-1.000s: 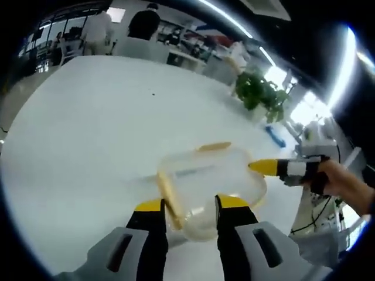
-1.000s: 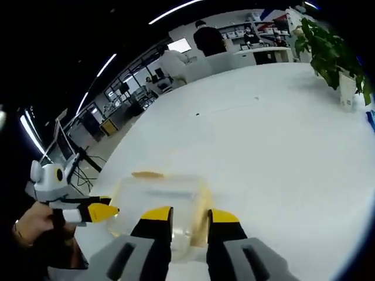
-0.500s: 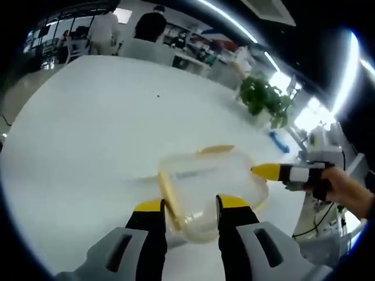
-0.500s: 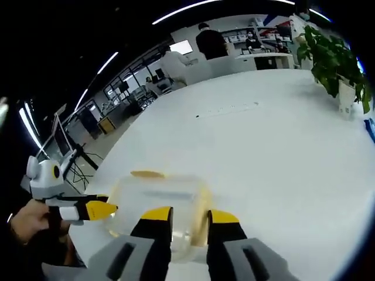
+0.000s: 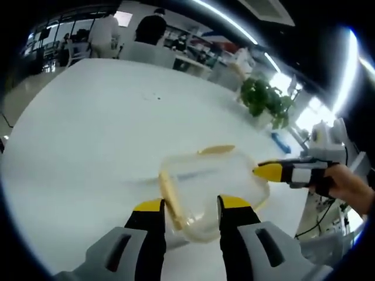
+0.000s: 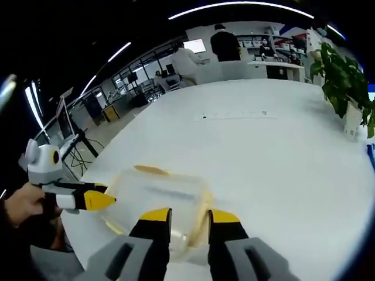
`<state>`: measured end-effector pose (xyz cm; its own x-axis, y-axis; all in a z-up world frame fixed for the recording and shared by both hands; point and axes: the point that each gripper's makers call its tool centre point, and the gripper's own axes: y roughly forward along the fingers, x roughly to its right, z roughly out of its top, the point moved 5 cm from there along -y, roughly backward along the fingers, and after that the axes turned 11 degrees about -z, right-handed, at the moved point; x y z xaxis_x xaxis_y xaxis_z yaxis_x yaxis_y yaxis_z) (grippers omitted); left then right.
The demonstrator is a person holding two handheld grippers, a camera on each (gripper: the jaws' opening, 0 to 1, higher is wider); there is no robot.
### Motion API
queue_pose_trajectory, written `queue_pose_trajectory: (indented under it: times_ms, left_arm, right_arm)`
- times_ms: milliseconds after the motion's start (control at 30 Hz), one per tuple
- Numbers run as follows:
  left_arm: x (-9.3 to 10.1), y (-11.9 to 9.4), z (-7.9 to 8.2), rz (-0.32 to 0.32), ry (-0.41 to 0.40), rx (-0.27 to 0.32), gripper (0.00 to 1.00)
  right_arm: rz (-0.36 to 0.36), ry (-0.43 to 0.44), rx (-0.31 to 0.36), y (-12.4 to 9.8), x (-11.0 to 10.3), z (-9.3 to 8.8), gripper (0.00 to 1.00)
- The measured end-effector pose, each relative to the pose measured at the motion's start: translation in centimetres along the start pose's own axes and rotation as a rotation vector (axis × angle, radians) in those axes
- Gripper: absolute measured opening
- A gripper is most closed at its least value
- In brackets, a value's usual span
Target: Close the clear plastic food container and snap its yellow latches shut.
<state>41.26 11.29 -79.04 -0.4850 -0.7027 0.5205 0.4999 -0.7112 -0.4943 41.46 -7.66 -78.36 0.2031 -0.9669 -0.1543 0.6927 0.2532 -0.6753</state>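
A clear plastic container (image 5: 208,181) with its lid resting on top sits on the white table (image 5: 88,129). A yellow latch (image 5: 169,193) runs along its left side and another (image 5: 217,150) along its far side. My left gripper (image 5: 191,206) is open, with the container's near corner between its jaws. From the right, the right gripper's yellow tip (image 5: 268,171) reaches the container's right rim. In the right gripper view the container (image 6: 161,196) lies just ahead of my open right gripper (image 6: 190,216), with a latch (image 6: 151,170) at its far side. The left gripper (image 6: 96,201) points at its left edge.
A potted plant (image 5: 263,99) (image 6: 345,88) stands at the table's far side, with a blue object (image 5: 278,139) beside it. People (image 5: 152,23) stand beyond the far end. The table's edge runs close by the container (image 6: 88,234), and a hand (image 5: 351,190) holds the right gripper.
Both views have shifted and tilted slightly with the hands. The container and both grippers hold about the same places relative to each other.
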Motion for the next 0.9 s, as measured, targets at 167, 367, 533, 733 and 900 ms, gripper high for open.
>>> queue_pose_trajectory:
  times_ms: [167, 367, 533, 733, 900]
  left_arm:
    - [0.1, 0.0, 0.1, 0.002, 0.025, -0.007, 0.33]
    - [-0.2, -0.2, 1.1, 0.054, 0.116, 0.013, 0.28]
    - [-0.4, -0.3, 1.4, 0.065, 0.143, 0.004, 0.22]
    - [-0.4, -1.0, 2.4, 0.093, 0.184, 0.017, 0.17]
    - [0.2, -1.1, 2.7, 0.081, 0.228, 0.008, 0.17]
  right_arm:
    - [0.003, -0.027, 0.000, 0.0, 0.0, 0.1, 0.22]
    - [0.007, -0.041, 0.007, 0.0, 0.1, 0.2, 0.23]
    - [0.011, -0.030, 0.011, 0.1, 0.1, 0.2, 0.24]
    - [0.007, -0.125, 0.036, 0.1, 0.0, 0.4, 0.23]
    - [-0.016, -0.184, 0.046, -0.2, 0.6, 0.5, 0.21]
